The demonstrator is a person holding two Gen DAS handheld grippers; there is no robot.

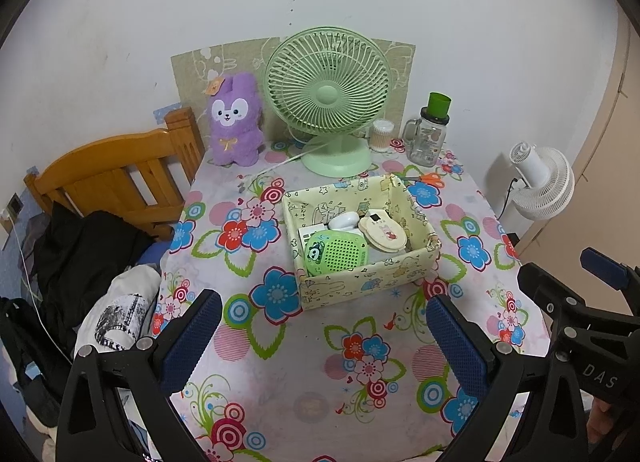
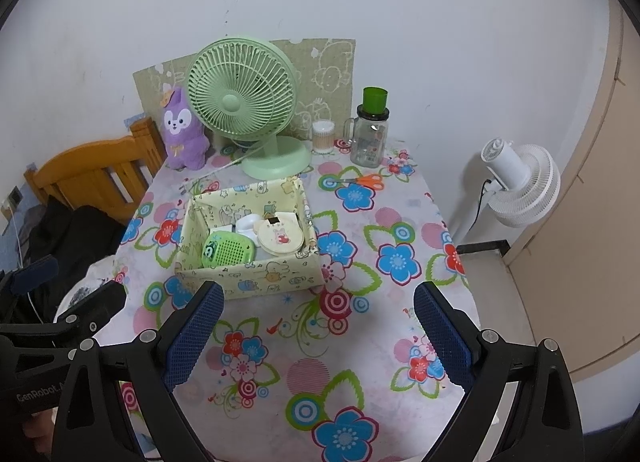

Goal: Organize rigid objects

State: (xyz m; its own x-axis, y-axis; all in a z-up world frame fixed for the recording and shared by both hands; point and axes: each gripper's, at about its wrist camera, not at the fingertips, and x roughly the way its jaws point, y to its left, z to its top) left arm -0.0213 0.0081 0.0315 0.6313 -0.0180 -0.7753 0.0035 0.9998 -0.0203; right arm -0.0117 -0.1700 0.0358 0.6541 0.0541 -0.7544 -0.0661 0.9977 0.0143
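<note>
Two released hand-held grippers, left and right, empty above the tablecloth, fabric box just ahead.

white wall behind, scuffed with small dark marks. table under a floral cloth stands against it, a beige printed panel leaning on the wall at the back edge. wooden headboard just left of the table, dark clothing heaped beside it. right side: white pedestal fan plugged in near the wall, tan door or panel beyond it. light is even, indoor.
</note>
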